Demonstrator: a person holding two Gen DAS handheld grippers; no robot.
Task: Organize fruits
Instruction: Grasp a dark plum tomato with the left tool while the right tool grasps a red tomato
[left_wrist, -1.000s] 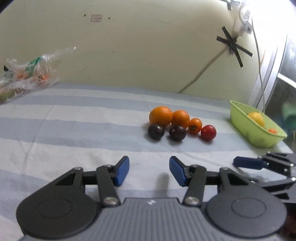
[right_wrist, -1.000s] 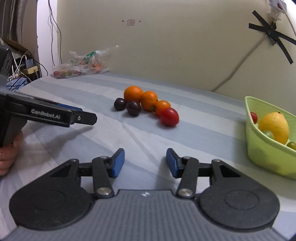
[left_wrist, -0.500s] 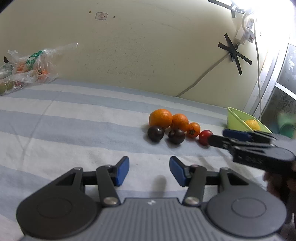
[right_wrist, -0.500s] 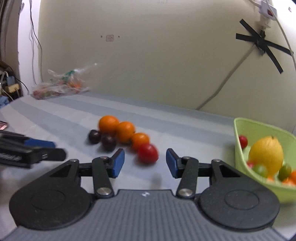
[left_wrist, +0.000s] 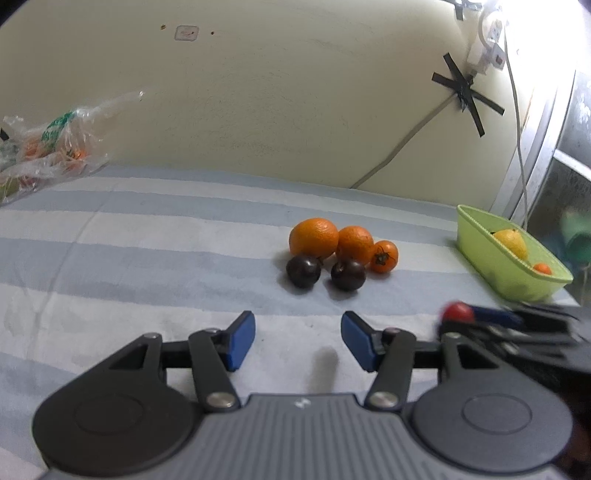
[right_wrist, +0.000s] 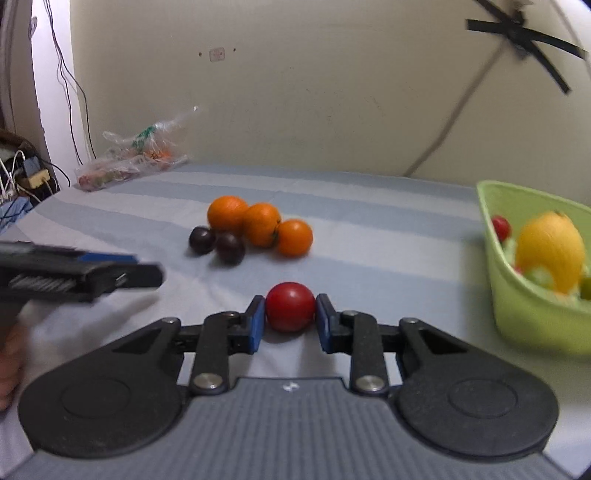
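Note:
My right gripper (right_wrist: 290, 318) is shut on a red tomato (right_wrist: 290, 306), held near the striped cloth; the tomato also shows in the left wrist view (left_wrist: 458, 312). Two oranges (right_wrist: 227, 214) (right_wrist: 261, 223), a small orange tomato (right_wrist: 294, 237) and two dark plums (right_wrist: 201, 240) (right_wrist: 230, 248) lie clustered beyond it. A green basket (right_wrist: 524, 310) to the right holds a lemon (right_wrist: 550, 247) and small fruits. My left gripper (left_wrist: 298, 338) is open and empty, short of the cluster (left_wrist: 314, 236).
A clear plastic bag of produce (right_wrist: 136, 158) lies at the far left by the wall. A cable (left_wrist: 402, 144) taped to the wall runs down behind the bed. Cables and plugs (right_wrist: 26, 177) sit off the left edge.
My right gripper moved onto the red tomato, shut on it, and pulled it away from the cluster. The left gripper stayed open, barely moving.

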